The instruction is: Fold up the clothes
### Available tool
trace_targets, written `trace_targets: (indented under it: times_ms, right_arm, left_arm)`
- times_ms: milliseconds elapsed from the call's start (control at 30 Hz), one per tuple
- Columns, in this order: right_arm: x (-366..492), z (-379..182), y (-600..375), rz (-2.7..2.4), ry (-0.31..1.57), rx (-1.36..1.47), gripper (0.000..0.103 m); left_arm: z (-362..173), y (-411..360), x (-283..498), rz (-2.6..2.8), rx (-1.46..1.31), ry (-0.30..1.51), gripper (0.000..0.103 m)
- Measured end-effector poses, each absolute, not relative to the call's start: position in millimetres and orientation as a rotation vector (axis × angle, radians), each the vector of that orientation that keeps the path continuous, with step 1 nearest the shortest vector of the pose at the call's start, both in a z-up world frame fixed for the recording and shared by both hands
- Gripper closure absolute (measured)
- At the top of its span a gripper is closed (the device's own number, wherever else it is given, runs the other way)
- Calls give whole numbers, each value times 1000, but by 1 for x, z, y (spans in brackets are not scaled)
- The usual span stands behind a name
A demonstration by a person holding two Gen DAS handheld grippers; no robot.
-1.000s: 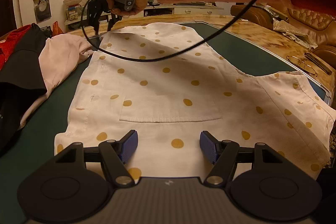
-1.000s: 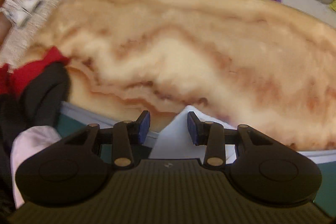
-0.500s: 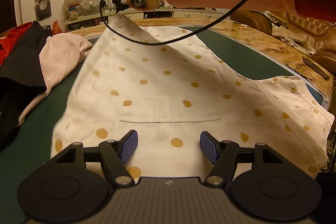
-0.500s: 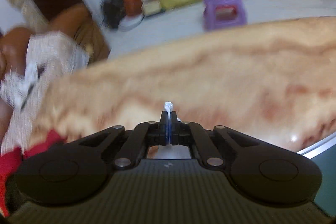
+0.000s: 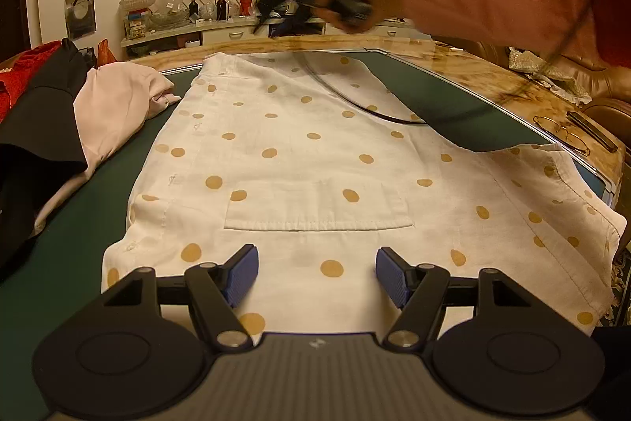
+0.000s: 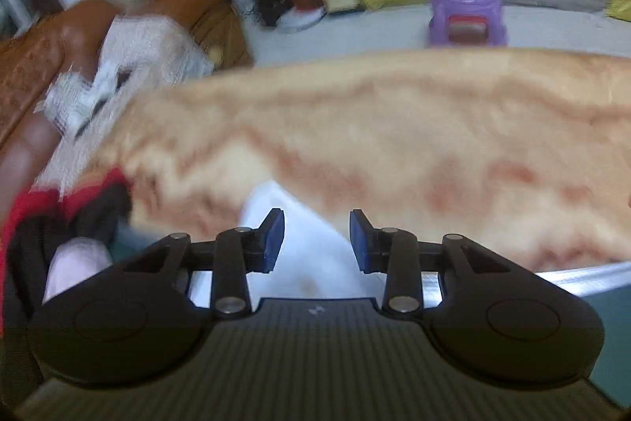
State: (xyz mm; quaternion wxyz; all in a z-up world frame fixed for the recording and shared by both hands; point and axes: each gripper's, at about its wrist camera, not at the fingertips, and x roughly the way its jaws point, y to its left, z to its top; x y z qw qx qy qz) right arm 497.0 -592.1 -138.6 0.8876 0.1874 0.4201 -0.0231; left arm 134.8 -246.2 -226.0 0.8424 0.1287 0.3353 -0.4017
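A white shirt with yellow dots lies flat on the green table mat, pocket side up, one sleeve spread to the right. My left gripper is open low over the shirt's near hem, a dot between its blue pads. A hand holds my right gripper in the air beyond the shirt's far edge, blurred by motion. In the right wrist view that gripper is open, with a white corner of the shirt lying below its fingers, not gripped. A black cable trails across the shirt.
A pink garment, a black one and a red one are piled at the left. Glasses lie on the marble rim at the right. A purple stool stands on the floor beyond the table.
The right gripper shut on the shirt's far corner and lifted it, then opened. The shirt has dropped flat again and the right gripper has swung up and to the right. The left gripper stayed put.
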Motion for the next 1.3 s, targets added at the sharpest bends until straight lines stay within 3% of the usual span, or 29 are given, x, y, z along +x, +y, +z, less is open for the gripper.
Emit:
trace_targets:
  times_ms: [267, 467, 500, 533, 733, 833, 900, 1000, 1067, 1233, 1300]
  right_arm:
    - [450, -157, -608, 12, 993, 266, 57]
    - [451, -163, -593, -12, 960, 211, 58]
    - [451, -162, -588, -20, 958, 184, 63]
    - [451, -162, -586, -20, 960, 182, 98]
    - [426, -140, -576, 93, 804, 292, 101]
    - [380, -110, -511, 318, 725, 106, 101]
    - [343, -109, -464, 515, 786, -40, 101]
    - [286, -122, -399, 722, 906, -299, 97]
    - [263, -129, -384, 721, 920, -404, 86]
    - [280, -103, -439, 585, 819, -183, 58]
    - [303, -98, -479, 437, 783, -50, 57]
  left_arm:
    - [-226, -249, 134, -846, 286, 706, 30]
    - [-226, -250, 133, -844, 292, 703, 29]
    - [-226, -250, 132, -844, 293, 703, 29]
    - [-226, -250, 132, -844, 294, 703, 29]
    - [-226, -250, 133, -847, 294, 704, 29]
    - [-226, -250, 133, -847, 295, 704, 29]
    - [-226, -250, 132, -847, 296, 703, 28]
    - [-226, -250, 132, -847, 296, 702, 28]
    - [-226, -250, 132, -848, 295, 703, 28]
    - [-226, -249, 132, -848, 295, 703, 28]
    - [-227, -249, 132, -848, 295, 702, 28]
